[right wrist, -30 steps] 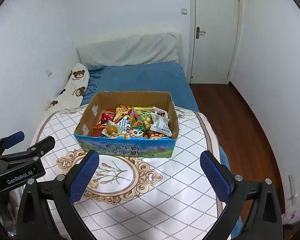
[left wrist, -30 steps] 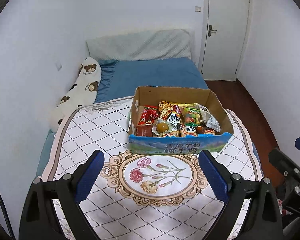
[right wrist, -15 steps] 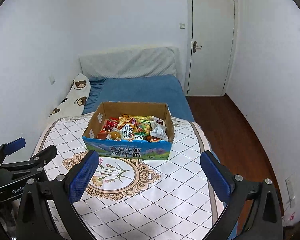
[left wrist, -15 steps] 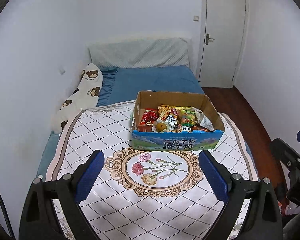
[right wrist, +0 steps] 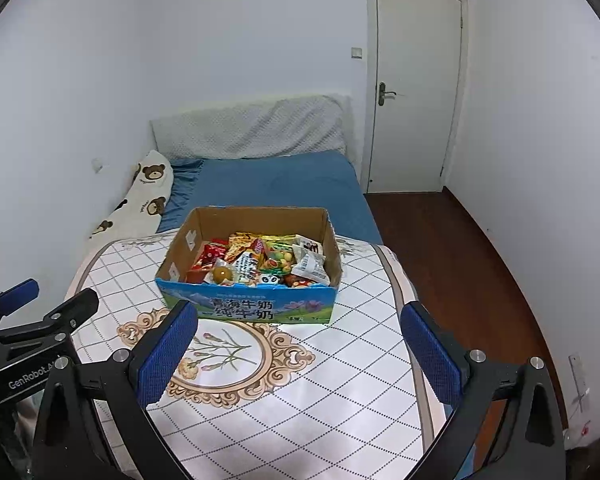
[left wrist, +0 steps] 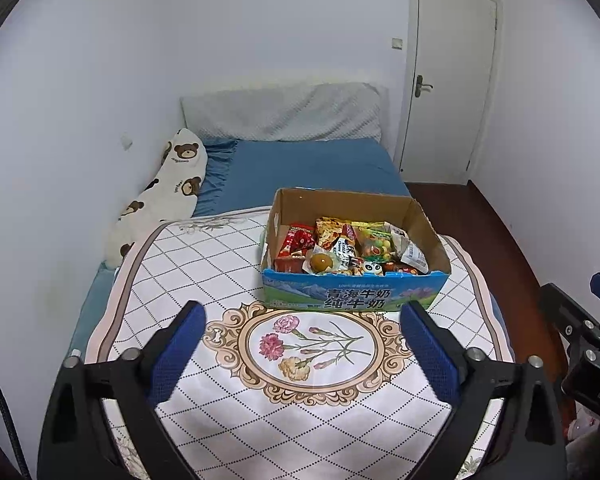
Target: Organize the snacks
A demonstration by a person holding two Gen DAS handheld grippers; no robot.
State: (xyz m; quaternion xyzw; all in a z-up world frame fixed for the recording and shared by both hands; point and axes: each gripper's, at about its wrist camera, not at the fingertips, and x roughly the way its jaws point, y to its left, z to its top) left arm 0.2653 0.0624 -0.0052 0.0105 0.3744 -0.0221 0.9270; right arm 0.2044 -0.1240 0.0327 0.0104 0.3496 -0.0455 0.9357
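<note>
A cardboard box [left wrist: 352, 296] with a blue printed front stands on a white patterned mat [left wrist: 220, 264], holding several snack packets [left wrist: 348, 248] in a loose heap. My left gripper [left wrist: 302, 320] hovers over the mat just short of the box; its jaws are opening and nothing is between them. In the right wrist view the same box [right wrist: 244, 308] and snacks [right wrist: 268, 260] lie ahead. My right gripper [right wrist: 300, 314] is open and empty, also short of the box. Each gripper shows in the other's view: the right one [left wrist: 580, 328] and the left one [right wrist: 32, 320].
The mat covers the near end of a bed with a blue sheet [left wrist: 308, 164]. A bear-print pillow [left wrist: 172, 188] lies along the left wall and a grey pillow [left wrist: 284, 116] at the head. A shut white door [left wrist: 448, 80] and wooden floor [right wrist: 440, 248] are on the right.
Both grippers have drawn back from the box, which now looks smaller and farther off. More of the wall and door shows above it. The box and snacks have not moved.
</note>
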